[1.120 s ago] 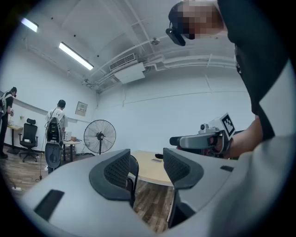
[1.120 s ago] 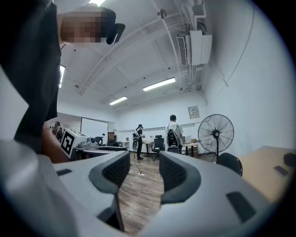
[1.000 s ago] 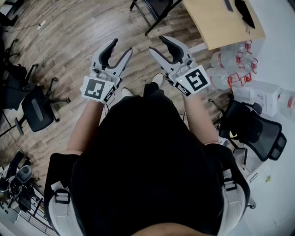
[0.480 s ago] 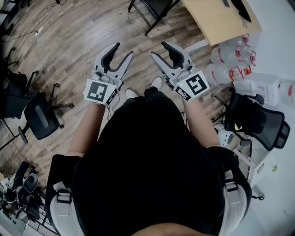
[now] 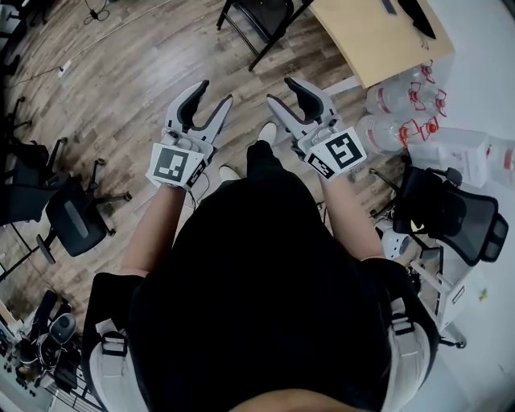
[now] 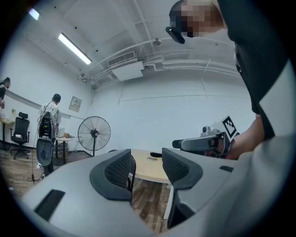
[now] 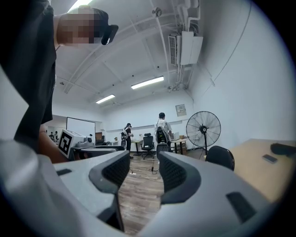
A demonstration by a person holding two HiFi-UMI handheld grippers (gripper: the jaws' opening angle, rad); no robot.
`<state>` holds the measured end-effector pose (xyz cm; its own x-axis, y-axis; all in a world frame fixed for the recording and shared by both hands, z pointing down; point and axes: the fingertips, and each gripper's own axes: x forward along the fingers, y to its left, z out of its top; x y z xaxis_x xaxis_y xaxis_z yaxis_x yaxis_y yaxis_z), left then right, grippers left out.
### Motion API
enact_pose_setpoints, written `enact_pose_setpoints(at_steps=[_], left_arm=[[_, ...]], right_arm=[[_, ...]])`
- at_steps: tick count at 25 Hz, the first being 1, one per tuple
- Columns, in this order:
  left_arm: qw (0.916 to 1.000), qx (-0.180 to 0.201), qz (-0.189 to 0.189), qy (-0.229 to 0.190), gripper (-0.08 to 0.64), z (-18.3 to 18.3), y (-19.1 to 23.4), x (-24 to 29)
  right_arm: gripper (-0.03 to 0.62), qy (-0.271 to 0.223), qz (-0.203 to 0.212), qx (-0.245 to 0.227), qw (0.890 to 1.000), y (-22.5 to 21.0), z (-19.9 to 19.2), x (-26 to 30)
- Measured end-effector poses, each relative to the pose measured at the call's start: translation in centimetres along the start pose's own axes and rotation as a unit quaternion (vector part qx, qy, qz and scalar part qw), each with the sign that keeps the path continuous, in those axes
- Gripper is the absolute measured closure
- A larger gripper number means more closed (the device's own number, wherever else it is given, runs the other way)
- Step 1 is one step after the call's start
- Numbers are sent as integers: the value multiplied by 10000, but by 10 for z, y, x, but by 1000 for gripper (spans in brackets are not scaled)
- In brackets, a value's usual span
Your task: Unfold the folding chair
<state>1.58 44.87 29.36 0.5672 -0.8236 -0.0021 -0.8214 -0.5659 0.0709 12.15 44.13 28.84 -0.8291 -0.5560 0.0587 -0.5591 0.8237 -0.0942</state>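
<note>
A black chair with thin metal legs (image 5: 259, 18) stands on the wooden floor at the top of the head view, cut off by the frame edge, beside the desk. Its dark back (image 7: 221, 169) shows in the right gripper view, some way ahead. My left gripper (image 5: 211, 92) and right gripper (image 5: 283, 91) are held side by side in front of my body, well short of the chair. Both are open with nothing between the jaws, as the left gripper (image 6: 147, 169) and right gripper (image 7: 144, 173) show in their own views.
A light wooden desk (image 5: 378, 32) stands at the upper right, with large water bottles (image 5: 398, 113) on the floor beside it. Office chairs stand at the left (image 5: 72, 217) and right (image 5: 447, 217). A standing fan (image 6: 94, 134) and people (image 7: 162, 129) are farther off.
The floor and office chairs have slid down the head view, so I have stepped forward a little towards the black chair. Both grippers stay open and empty.
</note>
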Motion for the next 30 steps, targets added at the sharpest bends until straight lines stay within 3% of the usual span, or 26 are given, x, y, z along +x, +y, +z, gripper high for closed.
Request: enact_pose_setpoints(at_steps=[17,30], left_arm=[[9993,334,97,161,359,23,29,209],[9987,374,-231,273,359,10,73,305]], right_arm=[[405,-191,239,105,9995,-215,27,38],[405,-175,-69,239,9995,-305,26,81]])
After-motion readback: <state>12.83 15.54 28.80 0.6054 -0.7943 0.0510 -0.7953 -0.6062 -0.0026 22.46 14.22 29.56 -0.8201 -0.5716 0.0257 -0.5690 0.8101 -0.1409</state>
